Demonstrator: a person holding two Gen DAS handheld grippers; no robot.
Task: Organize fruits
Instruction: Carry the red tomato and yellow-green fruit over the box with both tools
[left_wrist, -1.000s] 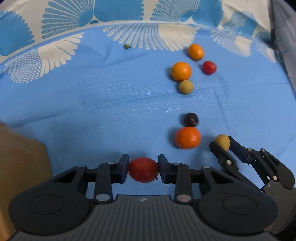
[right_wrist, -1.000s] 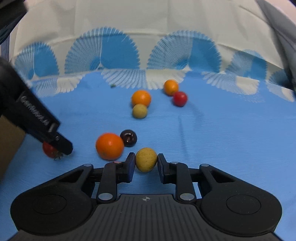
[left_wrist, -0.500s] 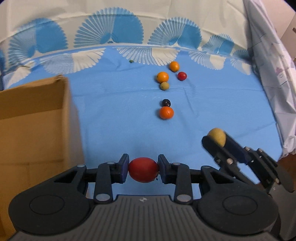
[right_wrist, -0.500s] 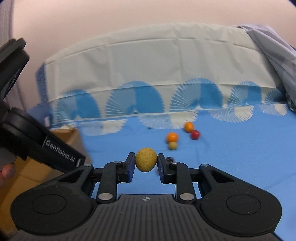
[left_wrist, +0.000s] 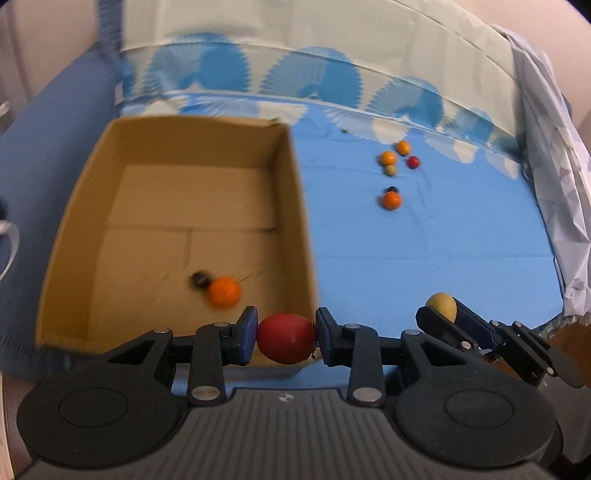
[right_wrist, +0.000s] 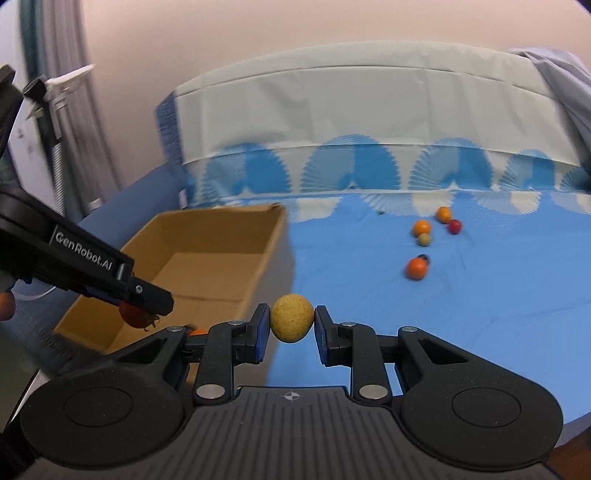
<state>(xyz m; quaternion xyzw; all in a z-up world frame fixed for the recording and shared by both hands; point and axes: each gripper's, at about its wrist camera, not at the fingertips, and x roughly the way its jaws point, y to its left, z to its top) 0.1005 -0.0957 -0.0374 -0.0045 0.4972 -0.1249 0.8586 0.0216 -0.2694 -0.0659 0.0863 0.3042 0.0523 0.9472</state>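
Note:
My left gripper (left_wrist: 286, 338) is shut on a red tomato (left_wrist: 286, 342), held over the near right corner of an open cardboard box (left_wrist: 295, 206). Inside the box lie an orange (left_wrist: 223, 291) and a small dark fruit (left_wrist: 199, 278). My right gripper (right_wrist: 291, 323) is shut on a yellow fruit (right_wrist: 291, 317), held to the right of the box above the blue cloth; the left wrist view shows that fruit (left_wrist: 441, 304) too. In the right wrist view the left gripper (right_wrist: 144, 299) shows with the tomato (right_wrist: 135, 314). Several fruits (left_wrist: 391, 199) remain on the cloth.
The blue tablecloth (left_wrist: 424, 251) has a fan pattern along its far edge. A grey-white sheet (left_wrist: 550, 155) hangs at the right. The box stands left of the table, next to a dark blue surface (left_wrist: 55, 122). A white stand (right_wrist: 55, 96) is at far left.
Both grippers have risen and swung left with their fruits, away from the fruits on the cloth. The cardboard box has come fully into view under the left gripper.

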